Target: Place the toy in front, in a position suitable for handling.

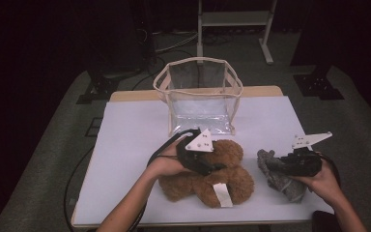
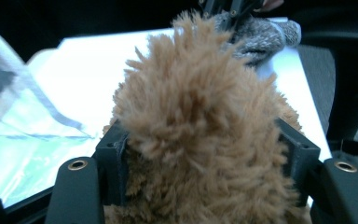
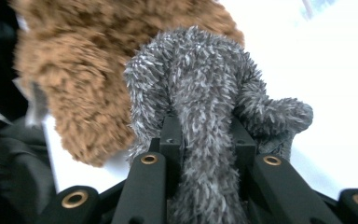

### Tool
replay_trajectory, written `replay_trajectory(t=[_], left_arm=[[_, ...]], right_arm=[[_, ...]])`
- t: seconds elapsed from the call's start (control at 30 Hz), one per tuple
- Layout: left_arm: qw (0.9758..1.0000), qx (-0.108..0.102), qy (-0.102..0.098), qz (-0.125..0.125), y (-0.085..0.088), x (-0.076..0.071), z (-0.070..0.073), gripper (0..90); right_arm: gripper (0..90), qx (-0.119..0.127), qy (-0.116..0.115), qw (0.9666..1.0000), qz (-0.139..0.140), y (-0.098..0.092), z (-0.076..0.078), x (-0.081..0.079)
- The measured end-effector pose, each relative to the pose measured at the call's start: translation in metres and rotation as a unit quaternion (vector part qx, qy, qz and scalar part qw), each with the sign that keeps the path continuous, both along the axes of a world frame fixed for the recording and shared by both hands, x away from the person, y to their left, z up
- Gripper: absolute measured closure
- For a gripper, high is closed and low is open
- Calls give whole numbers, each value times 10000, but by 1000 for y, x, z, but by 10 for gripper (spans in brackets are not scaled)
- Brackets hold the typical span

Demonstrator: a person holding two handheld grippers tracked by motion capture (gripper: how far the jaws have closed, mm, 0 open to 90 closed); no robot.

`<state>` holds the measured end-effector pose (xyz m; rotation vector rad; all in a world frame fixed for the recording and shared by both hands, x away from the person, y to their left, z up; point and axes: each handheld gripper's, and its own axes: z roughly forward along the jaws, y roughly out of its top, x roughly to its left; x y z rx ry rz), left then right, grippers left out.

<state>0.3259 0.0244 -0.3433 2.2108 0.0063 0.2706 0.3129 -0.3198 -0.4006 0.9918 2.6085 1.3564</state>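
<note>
A dark room surrounds a white surface (image 1: 125, 145), with a clear plastic bin (image 1: 199, 96) trimmed in beige standing open near its far edge. In front of the bin lies a brown plush toy (image 1: 212, 179) with a white tag, and just to its right, close but apart, a grey plush toy (image 1: 280, 176).

The left gripper (image 1: 211, 166) sits on top of the brown toy; in the left gripper view its fingers (image 2: 114, 154) stand on either side of a thick tuft of brown fur, which fills the gap between them, so they look clamped on the toy (though how firmly they press is hard to judge). The right gripper (image 1: 282, 162) rests on the grey toy, and in the right gripper view its fingers (image 3: 170, 140) are closed on a narrow fold of grey fur.

The likely aim is to lift both toys into the bin. The risk is that each hold catches mostly pile rather than body: the brown toy is bulky and could sag, twist or slip free on the way up, and the grey one could slide out of its thin pinch. The soft-walled bin might also tip or shift if a toy strikes its rim
</note>
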Motion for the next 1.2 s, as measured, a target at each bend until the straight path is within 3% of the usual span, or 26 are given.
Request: replay_trajectory(t=[0.13,0.17,0.2,0.37,0.63,0.67,0.77,0.8,1.2], left_arm=[[9998,167,28,-113,-10,0,-1,306],[9997,208,54,-128,-12,0,0,260],[9995,220,141,-152,-12,1,1,224],[9996,153,176,-128,-4,1,3,140],[10000,-33,66,43,24,-5,7,99],[9999,-57,63,106,34,-7,5,98],[9998,-56,71,162,47,-9,1,94],[9997,-54,93,235,55,-9,-3,94],[9979,-66,242,594,105,-16,-29,88]], right_arm=[[700,-85,163,9998,-103,-4,-14,5],[659,-78,279,9995,-86,-3,-21,8],[632,-55,292,9995,-56,-2,-22,8],[499,30,192,9998,-46,0,-15,9],[408,255,-114,9981,557,26,9,3],[392,373,-221,9961,762,35,16,0],[370,473,-300,9942,915,42,21,-1],[347,538,-412,9919,1072,50,28,-3],[278,305,-868,9850,1461,87,50,3]])
